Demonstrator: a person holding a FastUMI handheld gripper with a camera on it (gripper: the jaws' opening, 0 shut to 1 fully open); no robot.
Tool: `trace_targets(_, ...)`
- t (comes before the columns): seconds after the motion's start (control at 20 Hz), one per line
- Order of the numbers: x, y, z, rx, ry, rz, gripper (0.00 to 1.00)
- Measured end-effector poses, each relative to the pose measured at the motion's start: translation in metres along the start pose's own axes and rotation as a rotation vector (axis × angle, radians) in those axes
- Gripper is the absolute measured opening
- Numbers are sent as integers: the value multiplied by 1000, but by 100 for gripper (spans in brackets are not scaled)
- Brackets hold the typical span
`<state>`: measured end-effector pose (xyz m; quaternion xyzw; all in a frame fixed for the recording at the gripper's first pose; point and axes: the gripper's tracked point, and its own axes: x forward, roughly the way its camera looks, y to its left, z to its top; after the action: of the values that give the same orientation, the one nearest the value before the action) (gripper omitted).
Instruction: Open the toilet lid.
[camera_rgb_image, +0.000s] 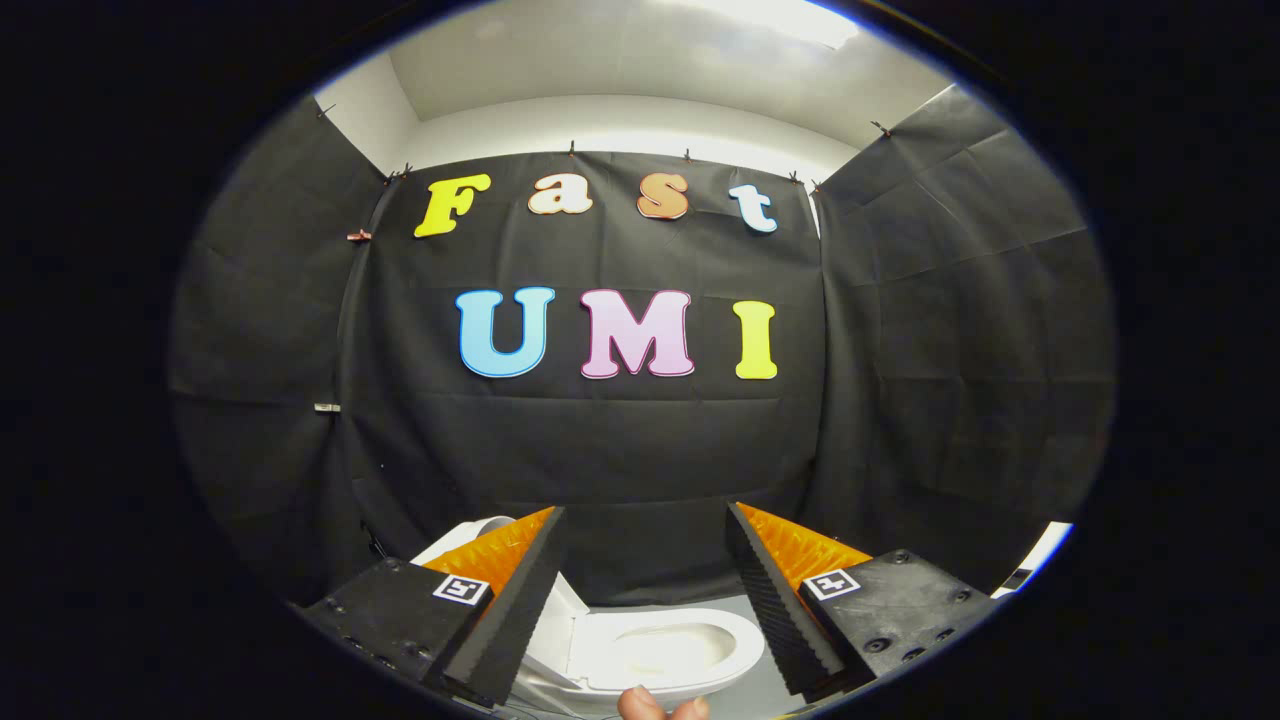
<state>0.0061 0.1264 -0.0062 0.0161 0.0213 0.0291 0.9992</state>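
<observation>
A white toilet (660, 650) sits low between my two fingers, on the floor below them. Its seat ring (735, 645) lies flat and the bowl's inside shows through it. The white lid (480, 530) stands raised at the toilet's left side, mostly hidden behind my left finger (510, 610). My gripper (645, 510) is open, with a wide gap and nothing between the fingers. It hangs above the toilet and touches neither the seat nor the lid.
Black cloth walls (620, 450) close the booth behind the toilet and on both sides. A person's fingertips (660, 706) show just in front of the toilet. Grey floor (700, 600) lies between the toilet and the back cloth.
</observation>
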Motion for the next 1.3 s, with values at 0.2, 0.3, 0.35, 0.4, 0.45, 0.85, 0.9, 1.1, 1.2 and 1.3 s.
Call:
trace_targets(0.2, 0, 5, -1, -11, -2, 2, 98)
trace_targets(0.3, 0, 7, -2, -14, 1, 3, 98)
trace_targets(0.35, 0, 7, -2, -15, 1, 3, 98)
trace_targets(0.4, 0, 6, -2, -13, 0, 2, 98)
trace_targets(0.45, 0, 7, -1, -10, 0, 3, 98)
trace_targets(0.85, 1, 8, -5, -27, 9, -1, 98)
trace_targets(0.9, 1, 8, -5, -25, 10, 0, 98)
trace_targets(1.1, 2, 5, -5, -26, 12, -11, 98)
trace_targets(1.2, 3, 4, -6, -30, 12, -19, 98)
trace_targets(1.3, 3, 4, -8, -29, 16, -19, 98)
